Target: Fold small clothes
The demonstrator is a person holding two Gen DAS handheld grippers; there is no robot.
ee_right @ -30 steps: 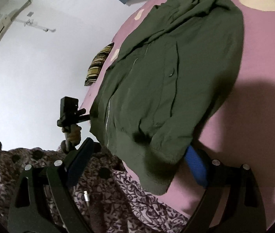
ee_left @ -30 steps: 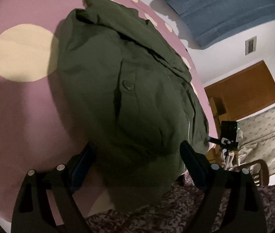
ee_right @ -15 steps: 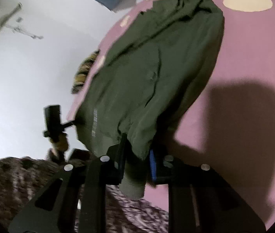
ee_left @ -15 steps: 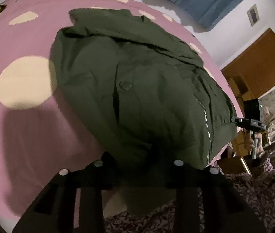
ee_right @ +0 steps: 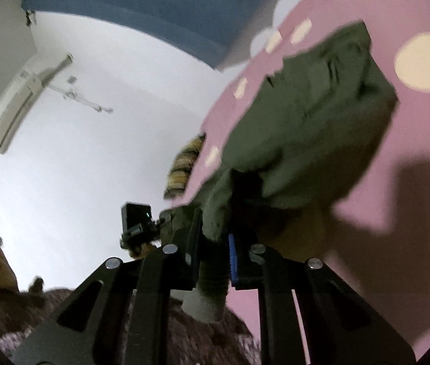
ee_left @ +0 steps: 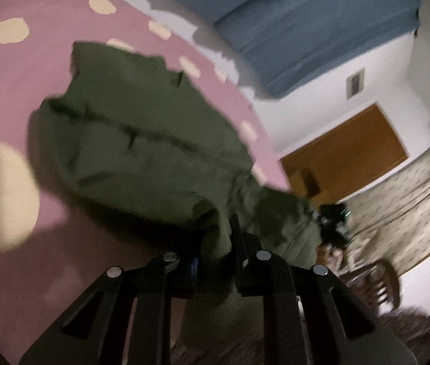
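bed: pink spotted sheet point(ee_left: 11, 70) carries the jacket; near edge by you, patterned blanket point(ee_right: 184, 340) below it.
jacket: green jacket point(ee_left: 142, 140) on the bed, collar end flat toward far edge, hem end raised off the near edge, likely so you can fold it over toward the collar.
left gripper point(ee_left: 215, 261): your fingers closing narrow, hem cloth pinched between them; points slightly down along the bed.
right gripper point(ee_right: 211, 255): fingers closing narrow on the other hem corner; held near level, beside the bed's near edge.
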